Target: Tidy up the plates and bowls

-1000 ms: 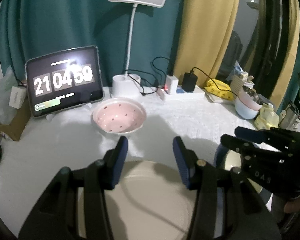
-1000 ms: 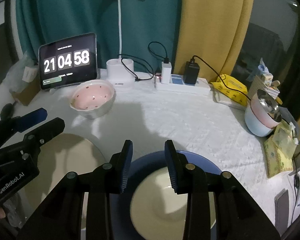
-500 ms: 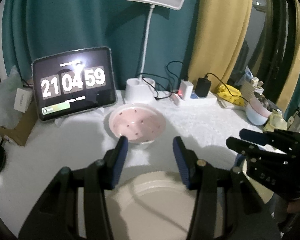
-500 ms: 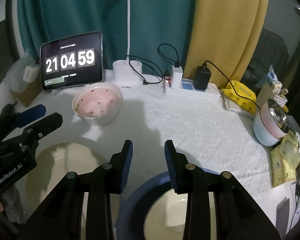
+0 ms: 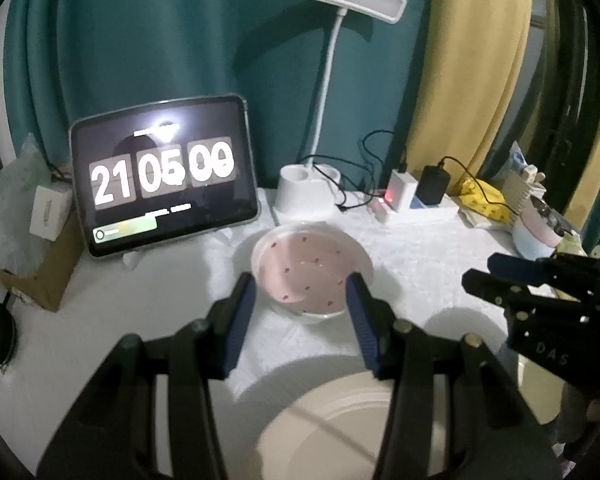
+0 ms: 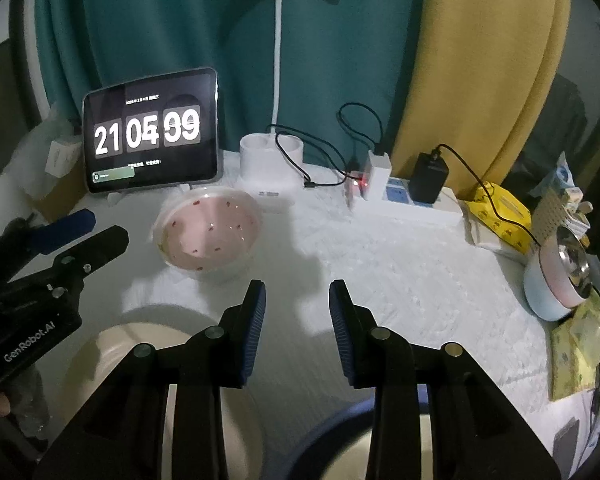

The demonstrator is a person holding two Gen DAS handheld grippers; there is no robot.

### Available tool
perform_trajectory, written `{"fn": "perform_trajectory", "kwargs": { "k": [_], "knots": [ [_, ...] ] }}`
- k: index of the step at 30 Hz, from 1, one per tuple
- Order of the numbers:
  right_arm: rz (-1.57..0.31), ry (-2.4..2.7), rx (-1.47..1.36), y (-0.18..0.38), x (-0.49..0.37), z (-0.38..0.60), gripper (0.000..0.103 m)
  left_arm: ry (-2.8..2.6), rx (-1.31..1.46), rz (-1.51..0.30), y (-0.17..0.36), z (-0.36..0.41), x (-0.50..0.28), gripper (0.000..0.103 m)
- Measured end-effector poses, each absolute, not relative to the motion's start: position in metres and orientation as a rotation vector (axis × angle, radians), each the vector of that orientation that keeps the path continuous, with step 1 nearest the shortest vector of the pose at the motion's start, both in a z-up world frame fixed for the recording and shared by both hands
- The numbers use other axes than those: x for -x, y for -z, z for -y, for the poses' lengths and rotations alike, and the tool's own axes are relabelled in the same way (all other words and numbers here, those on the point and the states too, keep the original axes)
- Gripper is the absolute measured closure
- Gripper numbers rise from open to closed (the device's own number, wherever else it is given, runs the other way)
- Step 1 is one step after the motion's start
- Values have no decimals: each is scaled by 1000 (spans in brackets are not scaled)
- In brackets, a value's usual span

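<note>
A white surface (image 6: 400, 280) is seen. One cream plate (image 5: 340, 420) and one blue-rimmed plate (image 6: 332, 436) are laid near its front edge. One pink dotted bowl (image 5: 310, 270), empty, is set behind them. The left tool (image 5: 300, 320) and right tool (image 6: 296, 334) are both held part open, with nothing gripped.
</note>
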State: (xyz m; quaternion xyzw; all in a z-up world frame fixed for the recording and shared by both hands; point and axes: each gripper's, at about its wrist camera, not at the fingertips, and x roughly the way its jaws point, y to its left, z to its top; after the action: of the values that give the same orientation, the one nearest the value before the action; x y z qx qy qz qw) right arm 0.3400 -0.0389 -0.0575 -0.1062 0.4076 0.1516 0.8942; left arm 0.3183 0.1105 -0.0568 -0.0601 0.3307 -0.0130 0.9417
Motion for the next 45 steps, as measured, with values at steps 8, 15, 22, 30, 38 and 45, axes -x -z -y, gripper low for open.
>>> {"fn": "perform_trajectory", "kwargs": {
  "k": [8, 15, 22, 30, 38, 45],
  "knots": [
    [-884, -324, 192, 68, -365, 22, 68, 33, 155, -719, 71, -122, -340, 55],
    [-931, -324, 141, 82, -388, 11, 68, 23, 171, -762, 89, -130, -359, 55],
    [-1019, -316, 81, 100, -411, 1, 68, 25, 195, -816, 108, -138, -378, 55],
    [-1097, -281, 40, 122, -429, -9, 63, 43, 225, -891, 125, -144, -394, 55],
    [-1123, -270, 14, 139, -437, -15, 63, 67, 244, -935, 136, -145, -403, 55],
    [-1157, -260, 5, 153, -441, -20, 63, 74, 278, -977, 146, -150, -410, 56]
  ]
}}
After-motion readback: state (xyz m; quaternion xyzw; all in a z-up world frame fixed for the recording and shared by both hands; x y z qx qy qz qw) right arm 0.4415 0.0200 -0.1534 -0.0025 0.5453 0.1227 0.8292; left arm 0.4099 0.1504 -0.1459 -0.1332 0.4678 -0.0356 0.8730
